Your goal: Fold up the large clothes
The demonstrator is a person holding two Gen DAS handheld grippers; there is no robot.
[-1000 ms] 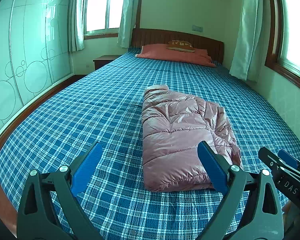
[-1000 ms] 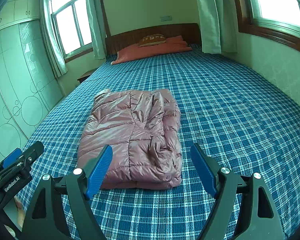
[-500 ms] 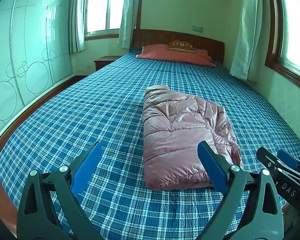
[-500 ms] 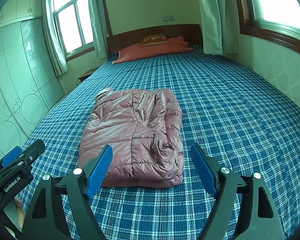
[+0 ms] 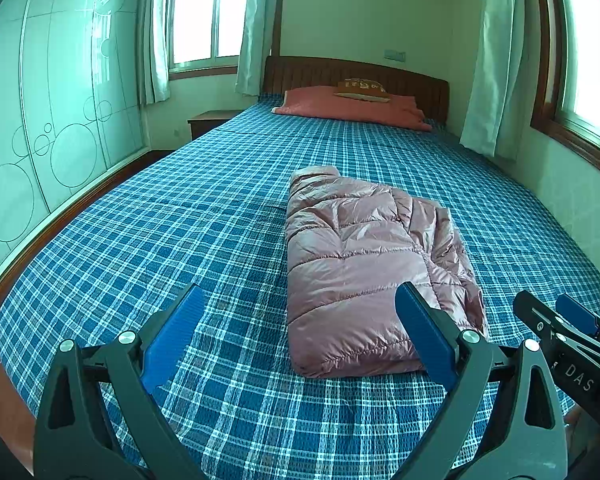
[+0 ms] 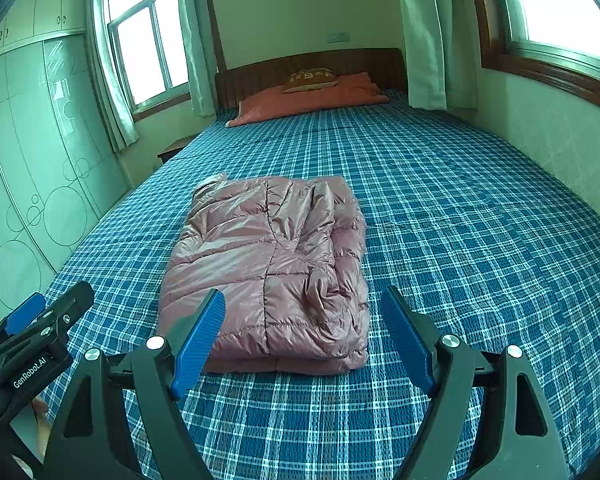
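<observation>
Stillness is the only news: across the last second nothing in front of you shifts, and both tools hang where they were.

Left wrist view: your left gripper (image 5: pixel 300 336) holds its blue pads wide apart with nothing between them. The pink quilted puffer jacket (image 5: pixel 364 268) lies folded into a compact rectangle on the blue plaid bedspread (image 5: pixel 160 240), ahead and to the right of this gripper, its near hem just beyond the right pad. The right gripper (image 5: pixel 572 332) peeks in at the far right.

Right wrist view: your right gripper (image 6: pixel 304 336) is also spread wide and empty; the jacket sits ahead and slightly left, its near edge just past the left pad.

With the bundle this tidy and both tools idle, the fold looks finished, or nearly so.

No container shows in either view; the jacket rests on the bedspread alone.
</observation>
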